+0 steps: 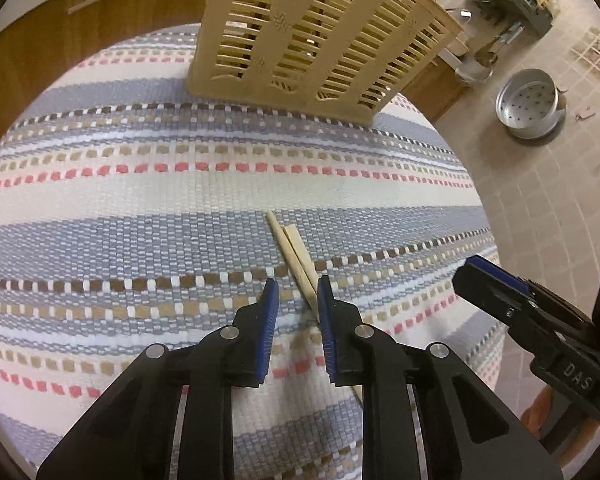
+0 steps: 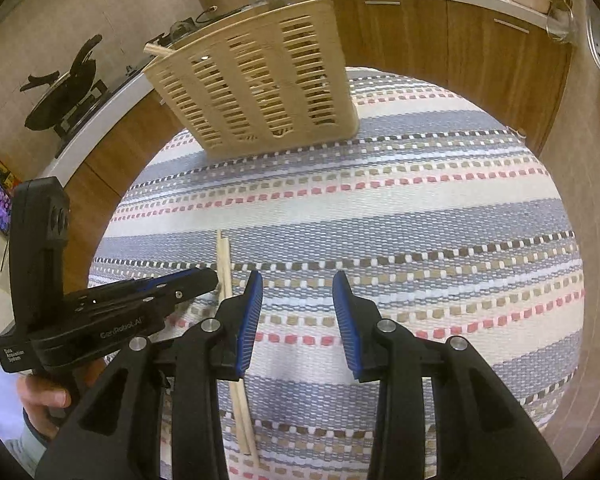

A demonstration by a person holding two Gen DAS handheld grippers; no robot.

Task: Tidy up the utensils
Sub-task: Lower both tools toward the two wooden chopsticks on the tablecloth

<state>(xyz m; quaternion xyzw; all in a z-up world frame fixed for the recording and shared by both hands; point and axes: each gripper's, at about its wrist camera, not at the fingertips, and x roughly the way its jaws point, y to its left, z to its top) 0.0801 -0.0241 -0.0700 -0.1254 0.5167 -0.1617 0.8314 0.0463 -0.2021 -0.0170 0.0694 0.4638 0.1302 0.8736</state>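
chopsticks (image 1: 293, 256), pale wood, lie paired between the open left tool (image 1: 298, 294); right tool (image 2: 298, 306) open.

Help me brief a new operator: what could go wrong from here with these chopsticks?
1. The left claw is open around two chopsticks lying side by side; closing might catch one only.
2. They lie flat on the woven cloth, so the tips may snag it.
3. The basket leans and might topple when loaded.
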